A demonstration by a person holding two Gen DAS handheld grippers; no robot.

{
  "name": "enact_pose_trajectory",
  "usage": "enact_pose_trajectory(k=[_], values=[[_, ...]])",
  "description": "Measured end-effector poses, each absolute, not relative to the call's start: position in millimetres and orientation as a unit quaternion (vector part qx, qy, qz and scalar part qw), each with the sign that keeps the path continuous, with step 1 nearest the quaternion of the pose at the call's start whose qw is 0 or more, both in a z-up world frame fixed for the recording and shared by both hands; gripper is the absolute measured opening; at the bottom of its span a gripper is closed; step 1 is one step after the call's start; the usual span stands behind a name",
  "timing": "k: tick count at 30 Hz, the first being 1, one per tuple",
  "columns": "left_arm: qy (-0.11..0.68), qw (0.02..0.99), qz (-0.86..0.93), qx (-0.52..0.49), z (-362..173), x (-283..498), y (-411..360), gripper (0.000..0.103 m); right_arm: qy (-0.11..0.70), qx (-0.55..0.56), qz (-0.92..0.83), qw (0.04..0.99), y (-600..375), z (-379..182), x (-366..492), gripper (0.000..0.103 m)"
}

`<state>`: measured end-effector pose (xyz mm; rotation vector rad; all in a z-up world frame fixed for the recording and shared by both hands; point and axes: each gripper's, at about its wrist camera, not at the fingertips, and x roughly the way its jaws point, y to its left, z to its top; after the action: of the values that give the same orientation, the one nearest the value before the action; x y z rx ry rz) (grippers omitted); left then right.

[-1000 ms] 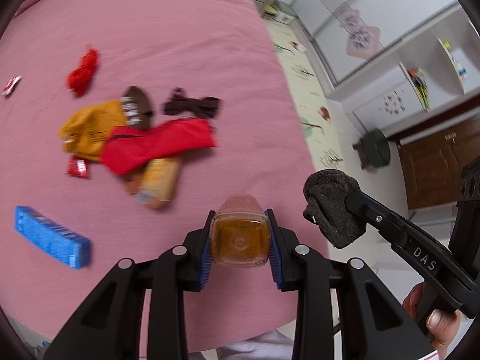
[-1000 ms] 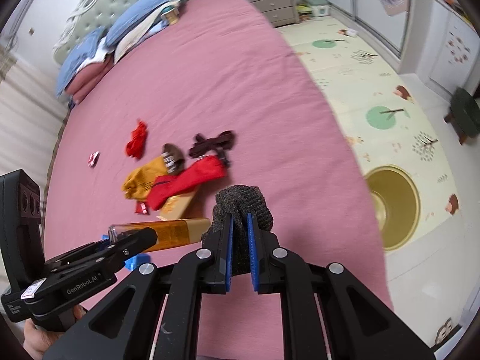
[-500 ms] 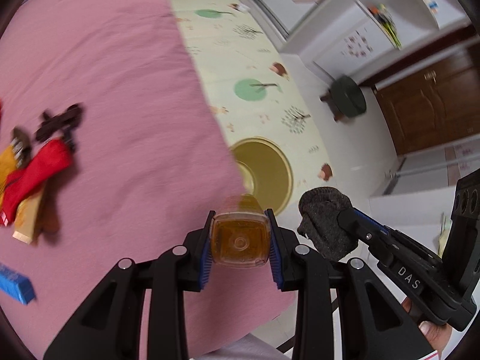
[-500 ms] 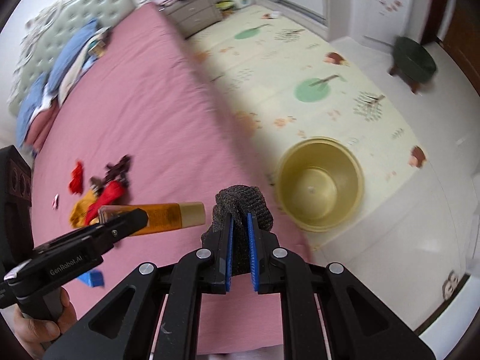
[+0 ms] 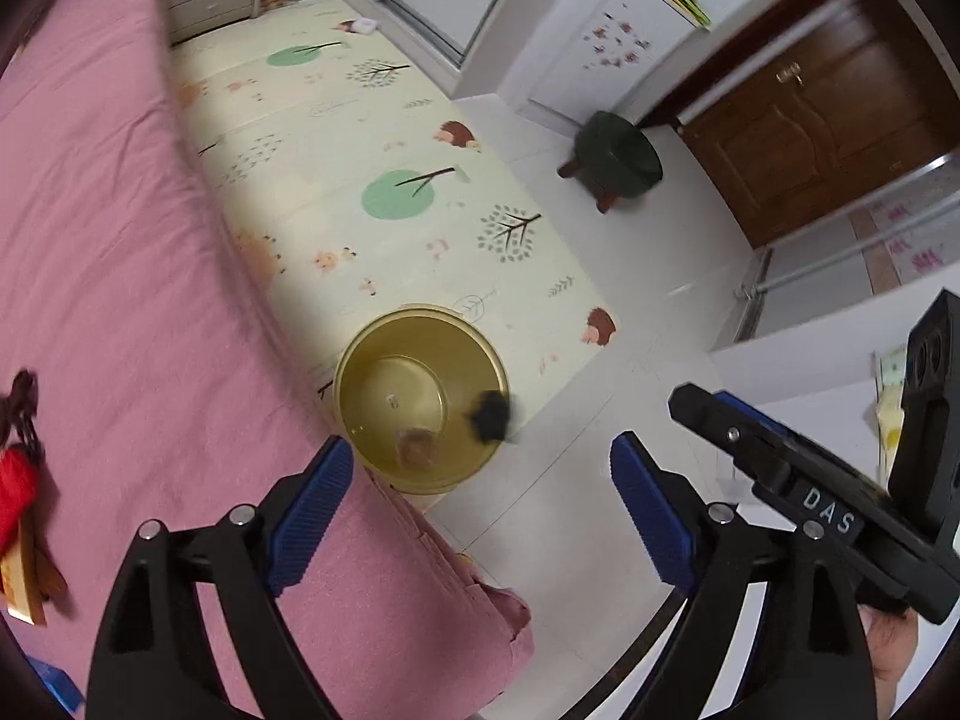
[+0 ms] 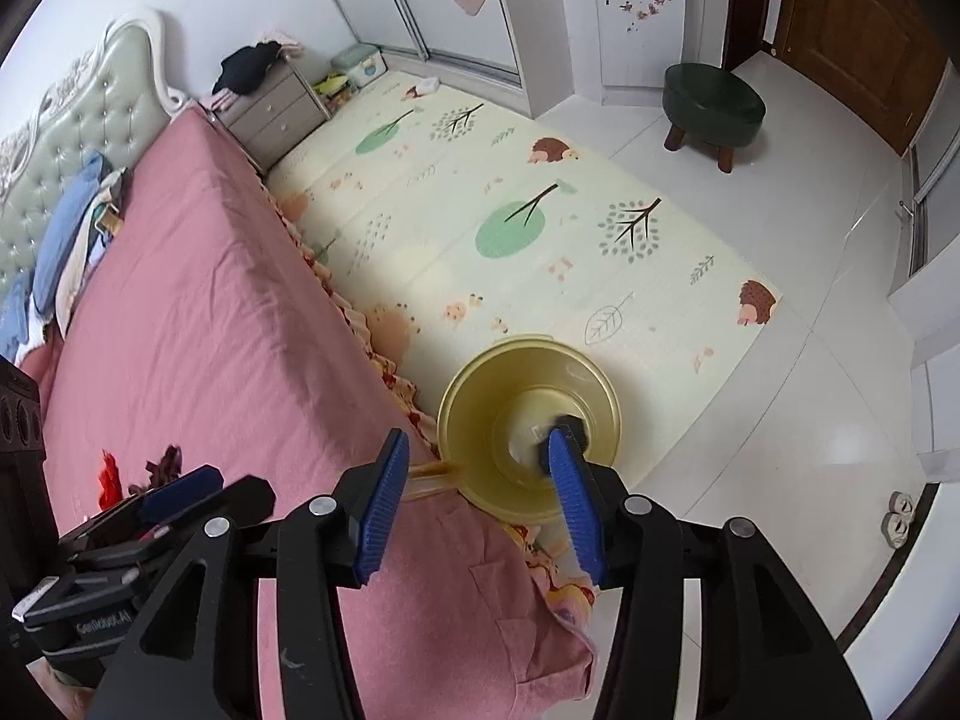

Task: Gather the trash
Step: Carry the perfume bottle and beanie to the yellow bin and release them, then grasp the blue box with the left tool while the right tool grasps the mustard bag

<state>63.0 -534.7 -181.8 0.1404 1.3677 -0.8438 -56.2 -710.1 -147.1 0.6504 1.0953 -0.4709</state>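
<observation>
Both grippers hang over a yellow bin (image 5: 420,315) (image 6: 528,345) standing on the floor beside the pink bed (image 5: 120,300). My left gripper (image 5: 477,462) is opening wide and holds nothing. Below it, a blurred amber bottle (image 5: 417,447) is dropping inside the bin. In the right wrist view the amber bottle (image 6: 432,477) shows as a streak at the bin's left edge. My right gripper (image 6: 478,447) is opening too, with nothing pressed between its pads. A black fabric wad (image 5: 489,414) (image 6: 567,426) falls at the bin's near rim, partly hidden behind the right finger.
A red item (image 5: 12,492) (image 6: 111,474), a dark item (image 5: 21,396) and a tan box (image 5: 24,588) lie on the bed. A green stool (image 5: 618,162) (image 6: 714,96) stands near the brown door. A patterned play mat (image 6: 510,210) covers the floor beyond the bin.
Both grippers swung from over the bed to above the yellow bin. Their jaws opened; the amber bottle and the black wad left them and are falling.
</observation>
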Motion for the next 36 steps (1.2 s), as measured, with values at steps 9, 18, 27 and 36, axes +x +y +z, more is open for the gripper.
enact_pose_trajectory(k=[9, 18, 27, 36], values=[[0.612, 0.711, -0.342, 0.057, -172.6, 67.5, -495.8, 0.087, 0.503, 0.295, -0.171, 0.794, -679.1, -140.4, -38.4, 0.048], [0.621, 0.739, -0.261, 0.014, -170.7, 77.2, -395.2, 0.087, 0.520, 0.256, -0.071, 0.812, -588.4, -128.7, 6.9, 0.048], [0.617, 0.768, -0.163, -0.051, -163.2, 83.4, -275.5, 0.087, 0.538, 0.209, 0.028, 0.816, -483.9, -121.8, 44.2, 0.048], [0.608, 0.783, -0.077, -0.105, -164.1, 76.9, -163.1, 0.087, 0.554, 0.163, 0.110, 0.809, -378.5, -117.7, 65.4, 0.048]])
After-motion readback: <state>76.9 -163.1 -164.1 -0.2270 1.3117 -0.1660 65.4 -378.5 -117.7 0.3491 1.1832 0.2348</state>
